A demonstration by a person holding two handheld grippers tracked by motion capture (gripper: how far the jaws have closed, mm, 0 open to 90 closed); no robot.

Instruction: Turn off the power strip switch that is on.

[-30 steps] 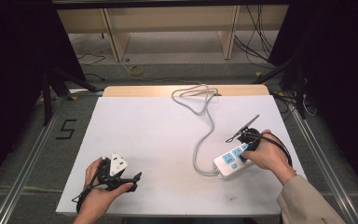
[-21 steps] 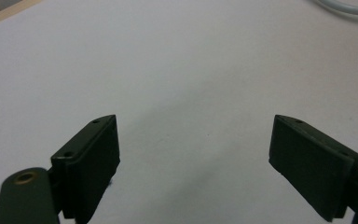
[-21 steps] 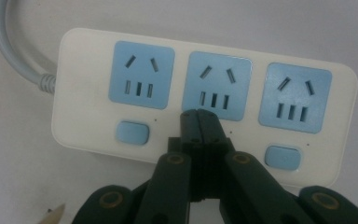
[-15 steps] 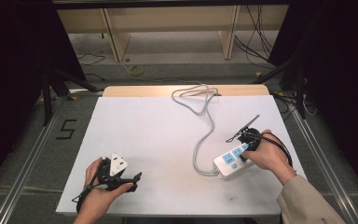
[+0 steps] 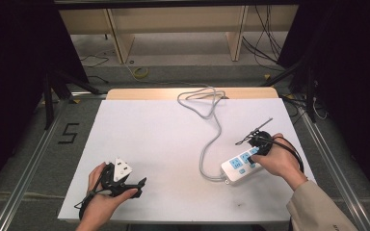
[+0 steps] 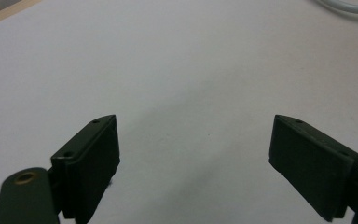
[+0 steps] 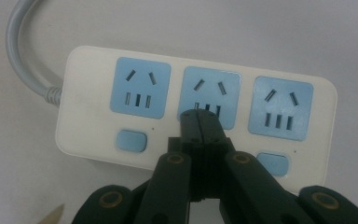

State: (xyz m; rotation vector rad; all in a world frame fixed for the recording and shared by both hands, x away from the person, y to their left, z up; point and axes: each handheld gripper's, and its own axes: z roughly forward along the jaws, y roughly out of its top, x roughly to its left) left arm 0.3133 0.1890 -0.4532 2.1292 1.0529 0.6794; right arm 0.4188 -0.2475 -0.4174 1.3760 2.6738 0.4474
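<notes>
Beside power strip [image 5: 241,165], looping grey cable [image 5: 207,103]

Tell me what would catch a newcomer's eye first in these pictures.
The white power strip with three blue sockets, lying near the table's right edge, its grey cable looping toward the far edge. The right claw, jaws closed, is over the middle socket. The left claw sits open above the bare white table.

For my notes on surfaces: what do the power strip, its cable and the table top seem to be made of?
Power strip: apparently hard plastic, cream body with a soft sheen and light blue socket faces. Cable: probably rubbery or vinyl sheath, grey and smooth, lying in loose curves. Table top: matte white surface, perhaps laminate or a sheet; a bare wood-coloured edge shows at the far side.
</notes>
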